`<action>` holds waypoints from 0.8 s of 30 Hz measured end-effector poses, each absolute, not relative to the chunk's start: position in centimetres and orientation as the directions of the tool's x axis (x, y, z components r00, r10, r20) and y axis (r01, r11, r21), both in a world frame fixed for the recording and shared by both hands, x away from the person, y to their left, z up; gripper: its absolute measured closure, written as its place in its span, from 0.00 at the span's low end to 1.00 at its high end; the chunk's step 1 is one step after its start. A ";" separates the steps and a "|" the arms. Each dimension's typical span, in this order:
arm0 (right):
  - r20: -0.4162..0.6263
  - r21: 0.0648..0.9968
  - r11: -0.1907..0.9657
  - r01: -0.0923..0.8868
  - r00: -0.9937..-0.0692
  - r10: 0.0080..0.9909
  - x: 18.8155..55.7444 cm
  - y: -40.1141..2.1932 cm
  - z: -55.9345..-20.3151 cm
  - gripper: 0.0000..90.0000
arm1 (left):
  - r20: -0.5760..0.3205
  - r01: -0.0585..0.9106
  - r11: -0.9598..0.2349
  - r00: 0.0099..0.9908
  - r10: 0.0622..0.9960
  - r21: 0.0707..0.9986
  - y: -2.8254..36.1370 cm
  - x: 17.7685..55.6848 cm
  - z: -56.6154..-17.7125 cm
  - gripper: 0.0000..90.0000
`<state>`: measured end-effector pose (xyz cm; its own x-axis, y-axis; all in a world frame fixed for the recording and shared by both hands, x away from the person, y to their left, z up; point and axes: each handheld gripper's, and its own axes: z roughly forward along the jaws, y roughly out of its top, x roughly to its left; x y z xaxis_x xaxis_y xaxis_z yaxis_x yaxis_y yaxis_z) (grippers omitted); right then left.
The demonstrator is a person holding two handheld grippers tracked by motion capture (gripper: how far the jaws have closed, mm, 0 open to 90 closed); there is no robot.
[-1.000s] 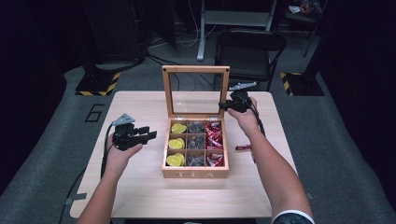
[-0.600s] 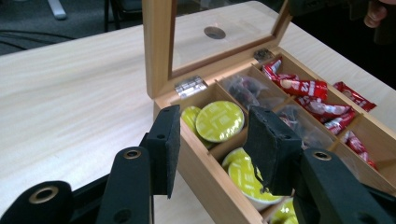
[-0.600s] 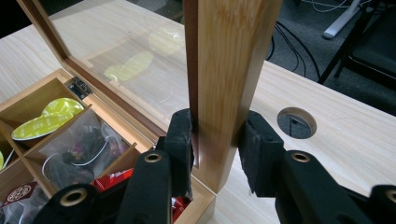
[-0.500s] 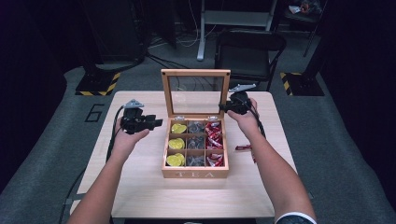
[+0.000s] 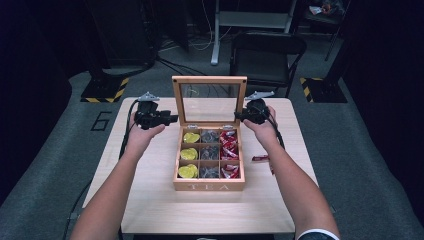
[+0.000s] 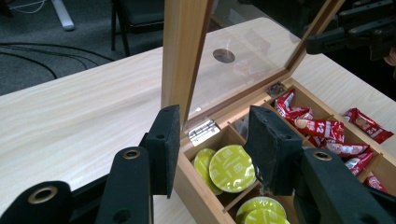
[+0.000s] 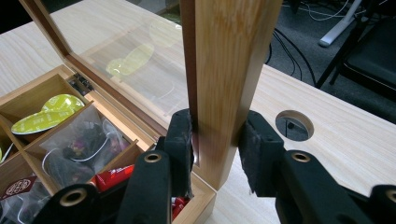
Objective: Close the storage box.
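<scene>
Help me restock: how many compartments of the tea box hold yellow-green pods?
3, all in the box's left column: back, middle and front. Each holds overlapping pods, so some pods may be hidden underneath.

High view: fixed above the person's side of the table (image 5: 150,200), facing forward and down; takes in the whole tabletop, floor and chair (image 5: 265,55) beyond.

Left gripper view: close, low, looks along its jaws at the tea box (image 6: 205,196) hinge corner, lid (image 6: 180,51) edge-on.

Right gripper view: very close to the lid's (image 7: 229,70) opposite side post.

Shared by all three: lid, box compartments.
</scene>
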<state>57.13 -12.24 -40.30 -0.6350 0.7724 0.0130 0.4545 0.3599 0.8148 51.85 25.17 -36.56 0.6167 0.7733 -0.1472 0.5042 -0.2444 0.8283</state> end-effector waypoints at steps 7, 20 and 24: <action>0.013 0.820 0.355 0.449 -0.635 0.772 57.1 -12.3 -40.4 0.73 | -0.152 0.496 -0.233 0.619 0.770 0.836 25.1 53.1 -36.3 0.61; 0.021 0.825 0.342 0.451 -0.628 0.778 56.9 -12.3 -40.5 0.73 | -0.092 0.447 -0.253 0.618 0.781 0.858 23.8 54.7 -35.5 0.65; 0.017 0.827 0.342 0.446 -0.628 0.778 56.9 -12.3 -40.5 0.73 | -0.102 0.444 -0.238 0.616 0.781 0.864 23.9 55.0 -35.3 0.67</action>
